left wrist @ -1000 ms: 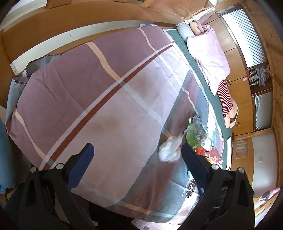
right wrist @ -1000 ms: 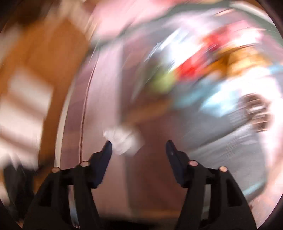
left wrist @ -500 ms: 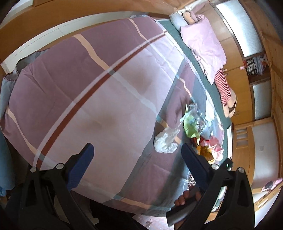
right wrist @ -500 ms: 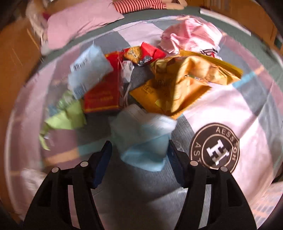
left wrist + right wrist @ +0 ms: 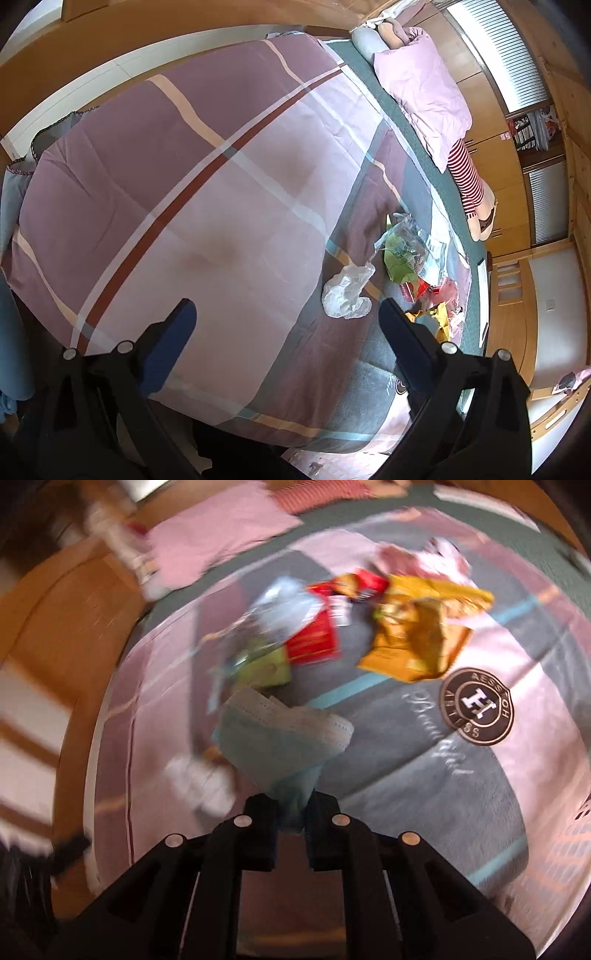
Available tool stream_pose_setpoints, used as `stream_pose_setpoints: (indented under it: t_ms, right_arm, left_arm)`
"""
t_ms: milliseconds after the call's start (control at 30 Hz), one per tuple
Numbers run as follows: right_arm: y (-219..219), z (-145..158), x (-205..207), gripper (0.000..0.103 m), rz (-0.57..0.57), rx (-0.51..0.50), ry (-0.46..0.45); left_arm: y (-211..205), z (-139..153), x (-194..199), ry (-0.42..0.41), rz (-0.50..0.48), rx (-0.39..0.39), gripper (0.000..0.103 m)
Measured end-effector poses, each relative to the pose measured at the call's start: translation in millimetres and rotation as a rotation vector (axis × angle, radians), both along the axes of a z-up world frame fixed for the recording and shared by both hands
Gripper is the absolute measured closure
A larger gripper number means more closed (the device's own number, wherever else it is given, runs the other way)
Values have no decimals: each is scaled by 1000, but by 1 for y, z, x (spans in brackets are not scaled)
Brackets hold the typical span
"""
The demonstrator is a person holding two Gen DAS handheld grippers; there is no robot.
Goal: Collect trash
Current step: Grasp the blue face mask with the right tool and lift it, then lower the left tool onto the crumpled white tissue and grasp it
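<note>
A pale blue mask (image 5: 284,734) hangs pinched in my right gripper (image 5: 291,812), black with dark blue pads, above my mauve-and-pink plaid quilt (image 5: 207,192) striped in rust, cream and light blue. Beyond lie a yellow bag (image 5: 417,635), a red wrapper (image 5: 314,642), a green wrapper (image 5: 264,670) and a white tissue (image 5: 347,291). The pillow (image 5: 421,96) is pink.

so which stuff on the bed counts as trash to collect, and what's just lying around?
Trash:
- blue face mask, clamped in the right hand-held gripper
- crumpled white plastic bag
- yellow snack bag
- red wrapper
- green wrapper

Just lying about:
- striped quilt
- pink pillow
- striped plush toy
</note>
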State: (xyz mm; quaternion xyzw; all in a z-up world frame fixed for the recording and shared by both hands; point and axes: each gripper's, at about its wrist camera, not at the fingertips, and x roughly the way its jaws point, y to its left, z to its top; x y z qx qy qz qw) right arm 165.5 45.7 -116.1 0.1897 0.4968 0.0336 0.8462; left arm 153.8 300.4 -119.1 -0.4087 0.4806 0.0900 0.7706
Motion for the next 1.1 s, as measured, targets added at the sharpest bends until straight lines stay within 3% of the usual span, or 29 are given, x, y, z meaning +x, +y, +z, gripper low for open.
stream_pose_setpoints:
  t_ms: [367,767,867,933,1000,1100]
  right_arm:
    - [-18,-8,1,91,-37,-8,39]
    - [-33,15,-9,91,-132,-96,-104]
    - [-46,17,-16,91,-182,-115,-123]
    - [-56,13,-19,91,-216,-89,-111]
    - [-62,9,-19,91,-235,-66,-91]
    - [-63,5,-18,91,-235,-49,-76]
  left_arm:
    - [-3,-1,2,4,-10,13,5]
    - [1,-2,13,4,-43,-10,5]
    - [-3,8,37,-78,-177,-36,5]
    - [-13,9,51,-113,-253,31,5]
    - [-27,1,59,-109,-275,94,5]
    - [-55,-20,75,-79,-360,97,5]
